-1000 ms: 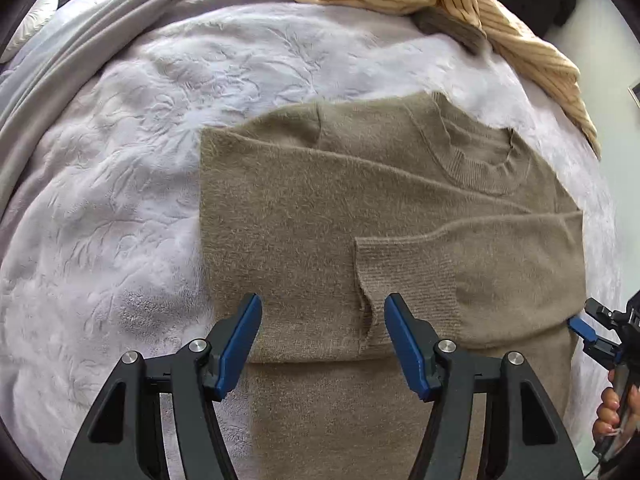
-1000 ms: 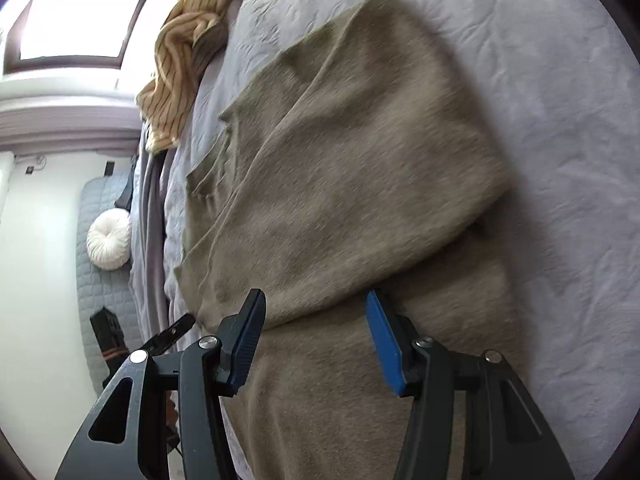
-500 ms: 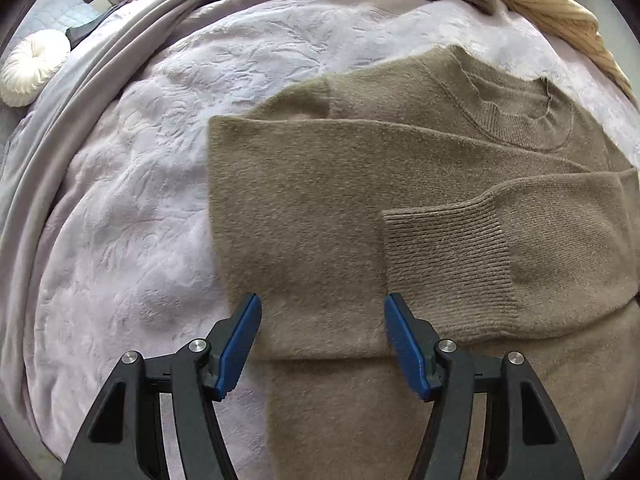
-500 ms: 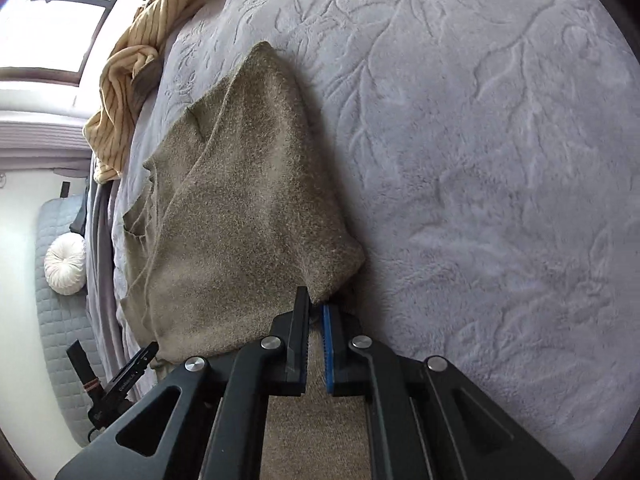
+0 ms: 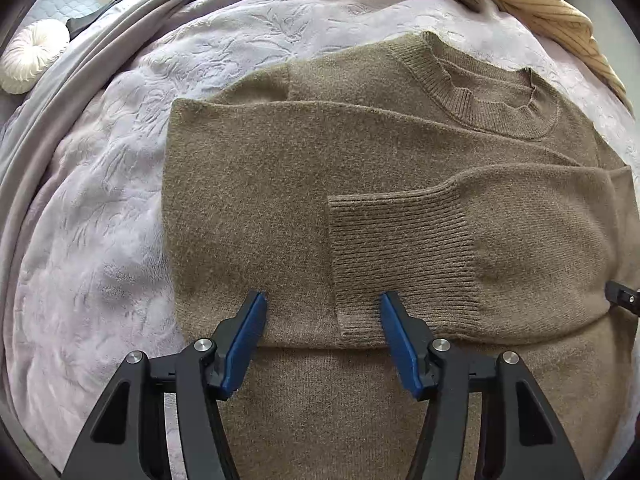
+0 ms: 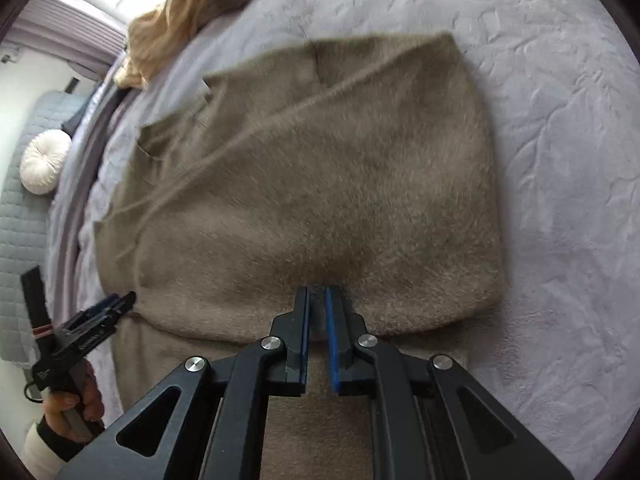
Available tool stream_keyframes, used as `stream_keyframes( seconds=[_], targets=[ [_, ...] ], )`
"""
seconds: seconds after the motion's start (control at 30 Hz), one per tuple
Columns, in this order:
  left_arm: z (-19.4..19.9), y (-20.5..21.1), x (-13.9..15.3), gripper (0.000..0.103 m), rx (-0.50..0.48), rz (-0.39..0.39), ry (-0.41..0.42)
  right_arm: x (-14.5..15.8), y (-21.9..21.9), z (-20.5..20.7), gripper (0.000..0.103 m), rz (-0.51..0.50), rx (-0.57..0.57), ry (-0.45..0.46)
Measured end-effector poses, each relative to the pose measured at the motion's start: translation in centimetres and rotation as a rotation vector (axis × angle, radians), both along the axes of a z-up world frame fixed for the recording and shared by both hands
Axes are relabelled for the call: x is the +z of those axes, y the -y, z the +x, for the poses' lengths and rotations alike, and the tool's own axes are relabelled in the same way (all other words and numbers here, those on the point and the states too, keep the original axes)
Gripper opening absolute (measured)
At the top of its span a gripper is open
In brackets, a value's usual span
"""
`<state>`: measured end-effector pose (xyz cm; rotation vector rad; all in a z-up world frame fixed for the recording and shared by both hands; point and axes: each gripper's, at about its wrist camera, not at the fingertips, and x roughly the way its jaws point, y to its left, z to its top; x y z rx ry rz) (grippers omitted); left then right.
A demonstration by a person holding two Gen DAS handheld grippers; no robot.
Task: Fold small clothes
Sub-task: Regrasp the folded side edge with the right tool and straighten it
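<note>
While the brown sweater (image 5: 360, 184) is lying flat on the soft purple blanket (image 5: 100, 220), the left gripper (image 5: 322, 322) is being held wide open above its folded sleeves.
Seen from the right, the right gripper (image 6: 317, 312) is being squeezed nearly closed at the sweater's folded edge; whether cloth is being pinched cannot be told.

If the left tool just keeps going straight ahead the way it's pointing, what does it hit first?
Probably the ribbed cuff of the folded-over sleeve on the brown sweater; it lies straight ahead of the open left tool. Depth is unclear, so the tool may already be close above the knit.
</note>
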<state>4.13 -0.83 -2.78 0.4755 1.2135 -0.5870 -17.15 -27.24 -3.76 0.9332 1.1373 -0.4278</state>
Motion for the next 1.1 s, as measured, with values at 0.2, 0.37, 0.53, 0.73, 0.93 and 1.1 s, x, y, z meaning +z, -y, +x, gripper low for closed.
stream_keyframes(
  seconds=[0.2, 0.37, 0.53, 0.73, 0.93, 1.1],
  targets=[
    [0.1, -0.5, 0.9, 0.062, 0.005, -0.001, -0.008, 1.0, 0.5, -2.2, 0.007, 0.033, -0.039, 0.023],
    [-0.2, -0.8, 1.4, 0.061, 0.016, 0.001, -0.007, 2.6, 0.6, -3.5, 0.027, 0.018, -0.048, 0.024],
    [-0.7, -0.9, 1.5, 0.061, 0.015, 0.002, -0.002, 2.4, 1.0, -5.0, 0.045, 0.121, -0.131, 0.080],
    [-0.9, -0.9, 1.5, 0.061, 0.010, 0.008, 0.006, -0.1, 1.9, -5.8, 0.018, 0.226, -0.268, 0.114],
    [-1.1, -0.8, 1.6, 0.061, 0.001, 0.020, 0.004, 0.0, 2.3, -7.2, 0.002, 0.214, -0.293, 0.067],
    [-1.8, -0.9, 2.0, 0.061, -0.005, 0.034, -0.002, 1.6, 1.9, -7.5, 0.005, 0.187, -0.223, 0.076]
  ],
)
